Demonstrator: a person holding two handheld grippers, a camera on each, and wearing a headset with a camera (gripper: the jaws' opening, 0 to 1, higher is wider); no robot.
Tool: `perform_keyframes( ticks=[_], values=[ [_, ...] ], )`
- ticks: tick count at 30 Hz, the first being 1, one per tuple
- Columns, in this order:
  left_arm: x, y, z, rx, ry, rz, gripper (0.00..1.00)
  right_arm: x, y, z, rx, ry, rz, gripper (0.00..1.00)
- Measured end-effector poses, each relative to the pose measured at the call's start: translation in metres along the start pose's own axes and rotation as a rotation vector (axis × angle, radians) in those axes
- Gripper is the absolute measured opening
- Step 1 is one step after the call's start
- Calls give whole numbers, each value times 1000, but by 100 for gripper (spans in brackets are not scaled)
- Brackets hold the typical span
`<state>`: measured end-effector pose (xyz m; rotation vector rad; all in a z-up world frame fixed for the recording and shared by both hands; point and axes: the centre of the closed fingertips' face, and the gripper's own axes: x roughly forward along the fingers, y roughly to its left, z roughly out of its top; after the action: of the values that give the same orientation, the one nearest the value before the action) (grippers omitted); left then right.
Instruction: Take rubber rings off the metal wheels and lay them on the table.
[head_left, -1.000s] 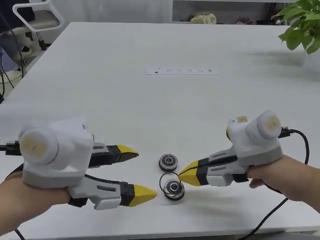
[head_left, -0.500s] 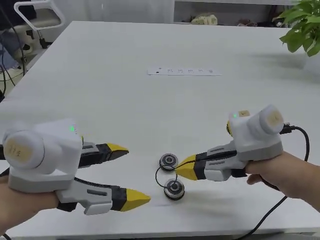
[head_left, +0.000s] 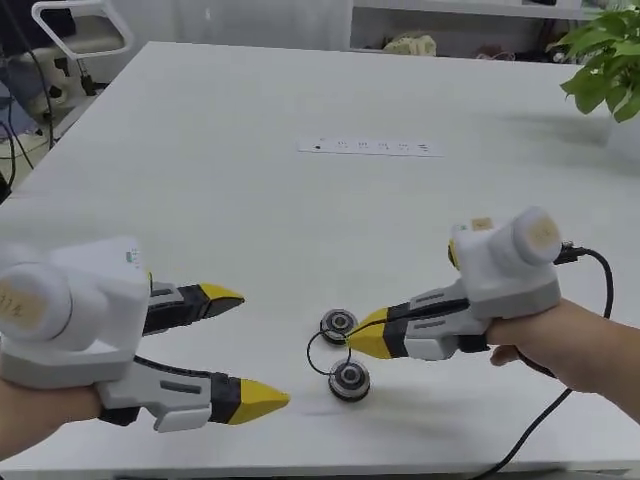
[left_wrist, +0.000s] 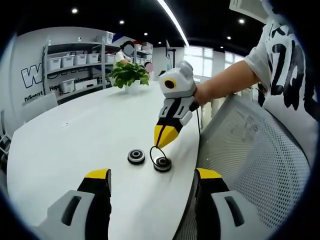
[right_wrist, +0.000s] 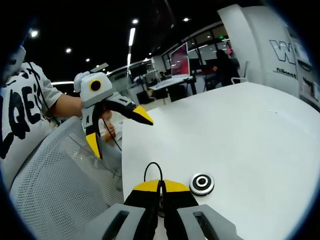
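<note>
Rubber ring (head_left: 309, 352) hangs pinched in right tool (head_left: 372, 335); left tool (head_left: 262, 348) open.
A snag could drag near wheel (head_left: 349, 378) off desk (head_left: 300, 220).

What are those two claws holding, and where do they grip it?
The right gripper pinches the thin black rubber ring at one point of its loop. The left gripper is open, holding nothing.

Leafy plant (head_left: 603, 60), power strip (head_left: 370, 147).
</note>
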<state>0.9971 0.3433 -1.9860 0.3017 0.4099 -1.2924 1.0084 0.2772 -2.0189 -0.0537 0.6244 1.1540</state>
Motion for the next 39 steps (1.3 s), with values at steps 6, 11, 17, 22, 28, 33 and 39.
perform_keyframes(
  ticks=[6,11,17,22,28,33,39],
  values=[
    [-5,3,-2,-7,-1,13,66,9,0,3,-6,7,7,0],
    [-8,5,-2,-15,-7,25,67,17,-2,5,1,4,5,0],
    [-10,8,-3,-32,-14,37,68,27,-3,6,4,9,4,0],
    [-13,9,-6,-38,-15,43,68,37,-3,6,3,18,7,0],
    [-18,12,-8,-42,-13,55,68,48,-2,4,1,31,6,0],
    [-20,13,-10,-46,-8,63,69,56,-3,0,3,45,-2,0],
    [-22,11,-13,-53,-3,65,70,64,-4,-7,0,74,-15,0]
  ],
)
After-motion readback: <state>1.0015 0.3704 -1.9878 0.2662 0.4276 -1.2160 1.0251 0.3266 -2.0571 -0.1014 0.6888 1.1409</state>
